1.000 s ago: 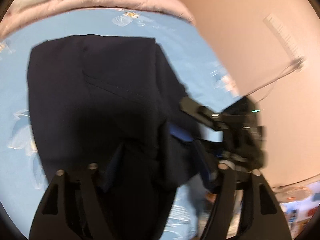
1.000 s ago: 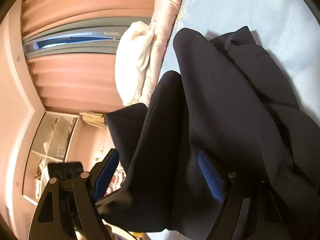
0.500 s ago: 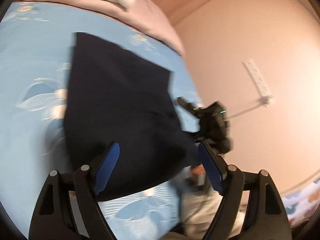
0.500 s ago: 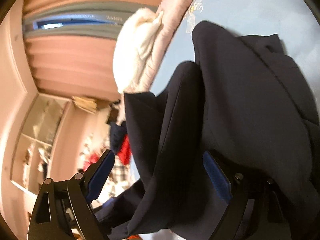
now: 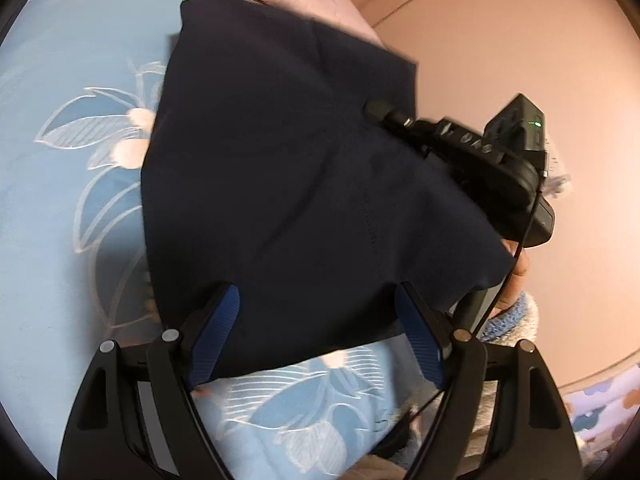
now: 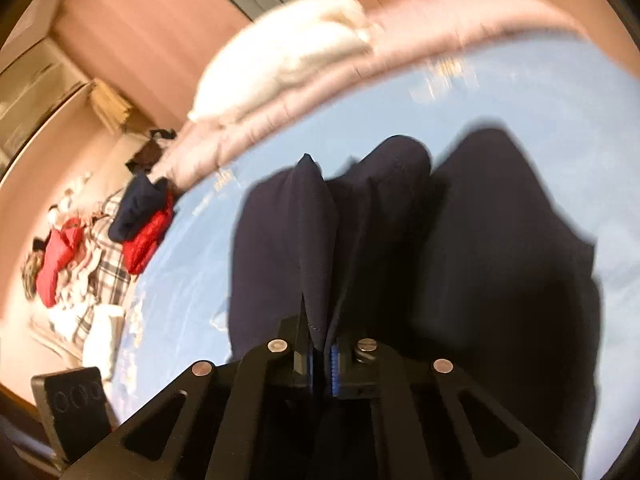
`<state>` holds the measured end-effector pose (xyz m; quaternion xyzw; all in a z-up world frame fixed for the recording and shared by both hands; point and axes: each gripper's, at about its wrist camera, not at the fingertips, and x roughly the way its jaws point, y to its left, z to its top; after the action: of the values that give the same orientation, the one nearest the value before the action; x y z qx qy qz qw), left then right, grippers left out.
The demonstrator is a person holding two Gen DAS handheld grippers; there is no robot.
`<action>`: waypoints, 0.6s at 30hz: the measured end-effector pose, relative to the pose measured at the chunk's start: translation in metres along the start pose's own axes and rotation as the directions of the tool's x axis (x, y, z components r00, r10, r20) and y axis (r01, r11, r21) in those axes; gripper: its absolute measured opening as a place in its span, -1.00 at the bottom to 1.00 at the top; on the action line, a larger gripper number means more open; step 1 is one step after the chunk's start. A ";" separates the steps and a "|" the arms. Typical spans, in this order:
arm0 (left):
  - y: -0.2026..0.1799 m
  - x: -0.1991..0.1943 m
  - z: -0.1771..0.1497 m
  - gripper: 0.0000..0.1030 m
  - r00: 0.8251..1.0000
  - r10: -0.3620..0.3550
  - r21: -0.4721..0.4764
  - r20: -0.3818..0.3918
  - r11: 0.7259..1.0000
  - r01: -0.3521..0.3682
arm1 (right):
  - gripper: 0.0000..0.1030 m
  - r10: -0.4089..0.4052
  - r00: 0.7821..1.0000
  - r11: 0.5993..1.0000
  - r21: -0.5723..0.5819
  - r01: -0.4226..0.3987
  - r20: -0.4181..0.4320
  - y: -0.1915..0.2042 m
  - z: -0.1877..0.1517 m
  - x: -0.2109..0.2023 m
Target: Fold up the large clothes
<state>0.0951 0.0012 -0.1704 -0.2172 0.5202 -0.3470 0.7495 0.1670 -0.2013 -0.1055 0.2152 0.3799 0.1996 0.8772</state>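
Folding seems midway: the dark garment [image 5: 280, 184] lies partly doubled over on the blue bedsheet [image 5: 60, 160], 1 edge raised. The right gripper [image 6: 320, 360] is clenched on a bunched fold of the garment, pads nearly meeting. The left gripper [image 5: 316, 336] is spread wide and released, its 2 fingers straddling the near hem; contact is unclear. Next, the raised edge probably needs carrying across and laying flat.

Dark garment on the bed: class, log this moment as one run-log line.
garment: on blue sheet | left hand-held gripper: open, holding nothing | right hand-held gripper: shut on garment fold
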 end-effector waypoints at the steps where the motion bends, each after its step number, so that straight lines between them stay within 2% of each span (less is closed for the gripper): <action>1: -0.005 0.000 0.002 0.54 1.000 -0.011 0.005 0.001 1.000 0.011 | -0.90 0.021 0.999 1.000 -0.003 -0.020 0.049 0.001 0.004 -0.013; 3: -0.017 0.000 0.004 0.54 1.000 -0.021 0.029 0.009 0.999 0.021 | -0.90 0.030 0.993 1.000 -0.005 -0.029 0.112 -0.002 0.013 -0.032; 6: -0.030 0.005 0.012 0.54 0.999 -0.038 0.069 0.023 0.997 0.036 | -0.90 0.023 0.987 0.999 0.021 -0.027 0.157 -0.026 0.024 -0.055; 8: -0.034 0.010 0.015 0.54 1.000 -0.008 0.087 0.029 0.996 0.006 | -0.90 0.048 0.988 0.998 0.040 -0.055 0.146 -0.046 0.028 -0.057; 11: -0.032 0.023 0.020 0.54 1.000 0.014 0.072 0.013 0.997 -0.015 | -0.90 -0.063 0.989 0.996 0.070 0.054 0.132 -0.082 0.019 -0.045; 13: -0.032 0.029 0.021 0.54 0.999 0.050 0.075 0.014 0.996 -0.051 | -0.90 -0.031 0.991 0.983 0.183 0.007 0.129 -0.122 0.007 -0.037; 16: -0.033 0.038 0.022 0.54 0.995 0.098 0.091 0.006 0.991 -0.098 | -0.84 -0.046 0.996 0.975 0.221 0.028 0.077 -0.144 -0.005 -0.019; 18: -0.036 0.042 0.024 0.54 0.989 0.145 0.115 0.006 0.983 -0.144 | -0.81 0.002 0.997 0.960 0.279 -0.022 0.073 -0.162 -0.014 -0.013</action>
<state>0.1156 -0.0549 -0.1633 -0.1348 0.5148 -0.3214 0.7833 0.1782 -0.3385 -0.1924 0.3464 0.3710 0.1413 0.8499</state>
